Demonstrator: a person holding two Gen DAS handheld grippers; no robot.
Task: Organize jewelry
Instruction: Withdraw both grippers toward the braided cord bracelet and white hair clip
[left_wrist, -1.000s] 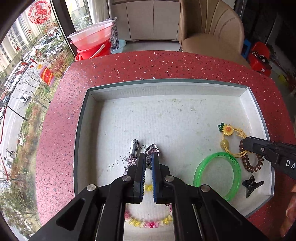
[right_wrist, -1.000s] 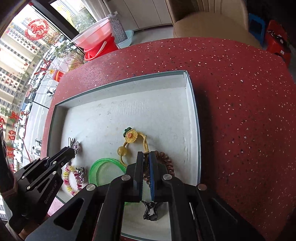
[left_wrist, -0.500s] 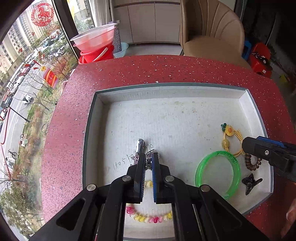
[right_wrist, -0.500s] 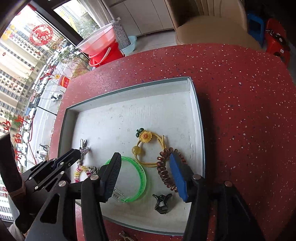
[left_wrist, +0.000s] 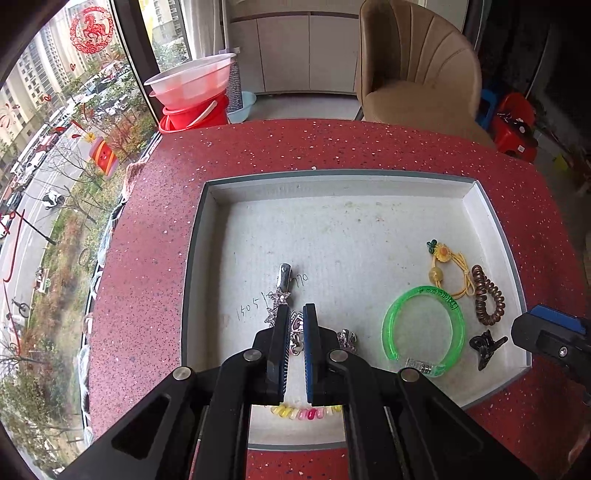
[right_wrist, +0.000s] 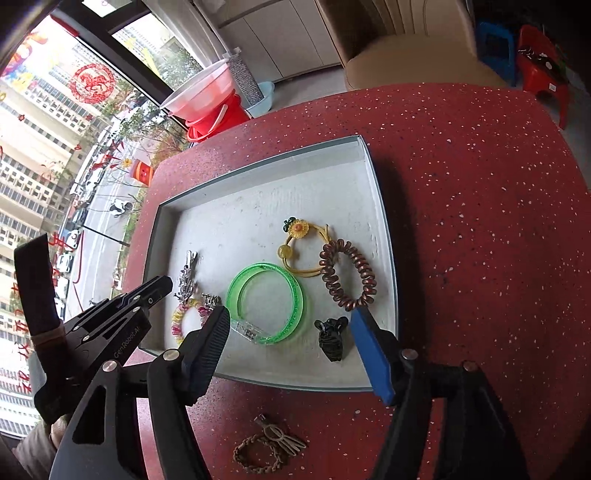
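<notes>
A grey tray on the red table holds a green bangle, a yellow flower hair tie, a brown coil hair tie, a black claw clip, a silver hair clip and a beaded bracelet. My left gripper is shut, raised over the silver jewelry, holding nothing that I can see. My right gripper is open and empty above the tray's near right edge.
A braided brown hair tie with a metal charm lies on the red table in front of the tray. A beige chair and red buckets stand beyond the table.
My right gripper has opened, let go of the brown coil hair tie in the tray and pulled back. My left gripper has lifted back from the silver pieces, still shut.
</notes>
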